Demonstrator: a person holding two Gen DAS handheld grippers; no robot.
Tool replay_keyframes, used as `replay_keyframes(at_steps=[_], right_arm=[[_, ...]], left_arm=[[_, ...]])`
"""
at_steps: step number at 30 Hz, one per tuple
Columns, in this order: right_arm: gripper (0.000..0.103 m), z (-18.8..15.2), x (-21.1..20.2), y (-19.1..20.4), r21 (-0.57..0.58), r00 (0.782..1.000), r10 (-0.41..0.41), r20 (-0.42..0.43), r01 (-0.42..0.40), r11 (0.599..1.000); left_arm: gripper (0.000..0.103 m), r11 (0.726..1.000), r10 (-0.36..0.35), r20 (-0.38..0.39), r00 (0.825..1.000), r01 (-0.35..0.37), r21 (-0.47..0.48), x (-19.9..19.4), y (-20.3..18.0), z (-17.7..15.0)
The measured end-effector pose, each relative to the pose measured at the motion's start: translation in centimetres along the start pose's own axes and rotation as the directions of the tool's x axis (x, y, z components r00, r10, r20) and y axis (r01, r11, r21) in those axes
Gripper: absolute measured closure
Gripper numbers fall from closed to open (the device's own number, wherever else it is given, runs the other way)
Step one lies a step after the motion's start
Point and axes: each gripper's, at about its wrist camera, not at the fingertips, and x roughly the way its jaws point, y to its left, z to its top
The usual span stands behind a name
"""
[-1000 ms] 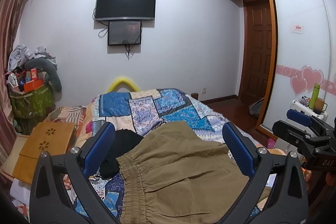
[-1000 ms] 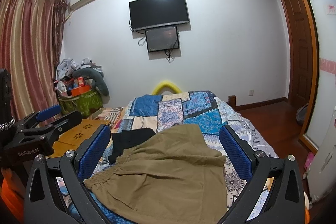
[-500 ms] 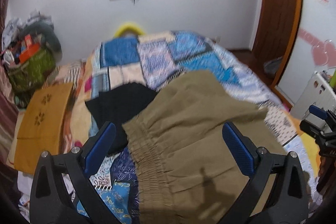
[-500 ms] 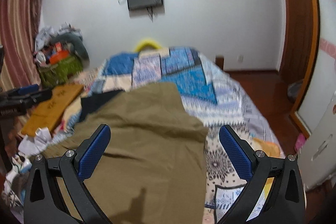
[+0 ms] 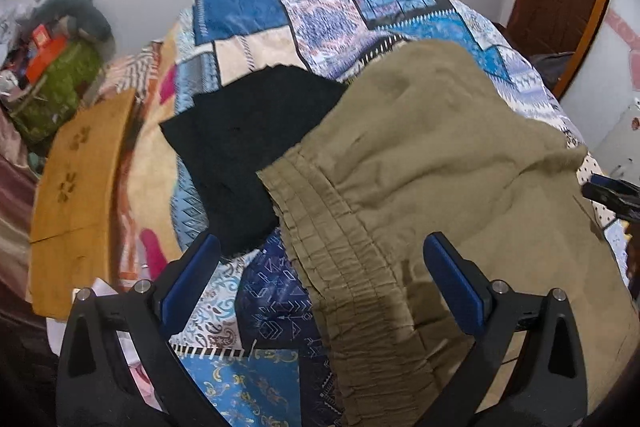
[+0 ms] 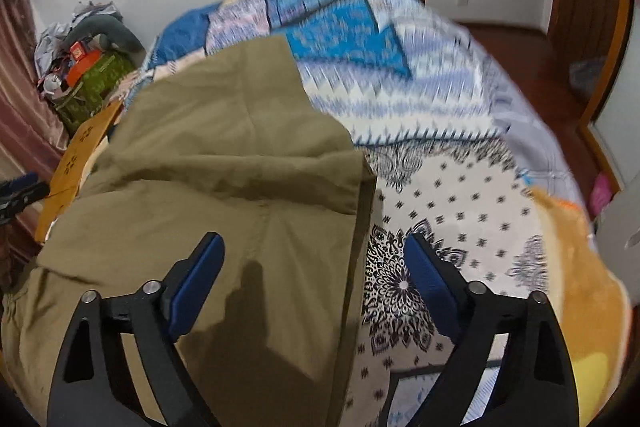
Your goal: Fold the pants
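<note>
Your olive-brown pants (image 5: 432, 163) lie spread on the patchwork quilt (image 5: 320, 11) of the bed, elastic waistband (image 5: 344, 267) toward your left side, a hemmed edge (image 6: 360, 227) running down toward your right; a black garment (image 5: 248, 147) lies on the quilt with one side tucked under the waistband end; a wooden board (image 5: 76, 195) sits beside the bed on the left. Your left gripper (image 5: 320, 279) points down over the waistband, jaws spread wide, nothing pinched between them; your right gripper (image 6: 314, 279) straddles the hemmed edge, its jaws have just been narrowing yet they are unclenched, the cloth between them but not pressed by either pad; whether either gripper touches the fabric, you cannot tell from these views.
</note>
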Motion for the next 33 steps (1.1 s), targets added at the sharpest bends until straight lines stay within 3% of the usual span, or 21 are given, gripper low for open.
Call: replay_keyframes(at_steps=[5,7,10,13,17,22,31,33], right_arm=[[0.03,-0.1,2.3,-0.3,0.003,0.997,0.043,-0.057,-0.043,0.999],[0.034,0.0,2.4,-0.5,0.016,0.996,0.075,-0.057,-0.074,0.997],[0.046,-0.1,2.7,-1.0,0.047,0.988,0.14,-0.068,-0.137,0.989],[0.064,-0.3,2.5,-0.8,0.031,0.987,0.143,-0.067,-0.141,0.989],[0.091,-0.3,2.6,-0.2,-0.019,0.99,0.126,-0.057,-0.127,0.992],[0.095,0.3,3.0,0.5,-0.085,0.998,0.049,-0.041,-0.053,0.995],[0.096,-0.4,1.8,-1.6,-0.023,0.999,-0.022,-0.03,0.021,1.0],[0.101,-1.0,1.2,-2.7,-0.006,0.995,-0.093,-0.024,0.093,0.996]], left_arm=[[0.004,0.999,-0.035,-0.084,0.996,0.036,0.008,2.0,0.1,-0.3],[0.013,0.997,-0.073,-0.147,0.986,0.071,-0.015,3.1,0.2,-0.6],[0.014,0.992,-0.124,-0.195,0.973,0.115,-0.055,4.2,0.4,-1.1],[0.015,0.989,-0.145,-0.191,0.971,0.136,-0.063,4.3,0.5,-1.0],[0.021,0.993,-0.121,-0.169,0.978,0.12,-0.016,3.9,0.4,-1.1],[0.021,0.997,-0.016,-0.11,0.994,0.025,0.078,3.3,-0.2,-1.0],[0.02,0.996,0.004,-0.098,0.995,0.005,0.087,4.0,0.5,-0.9],[0.02,0.997,0.032,-0.099,0.995,-0.024,0.08,4.1,0.8,-1.0]])
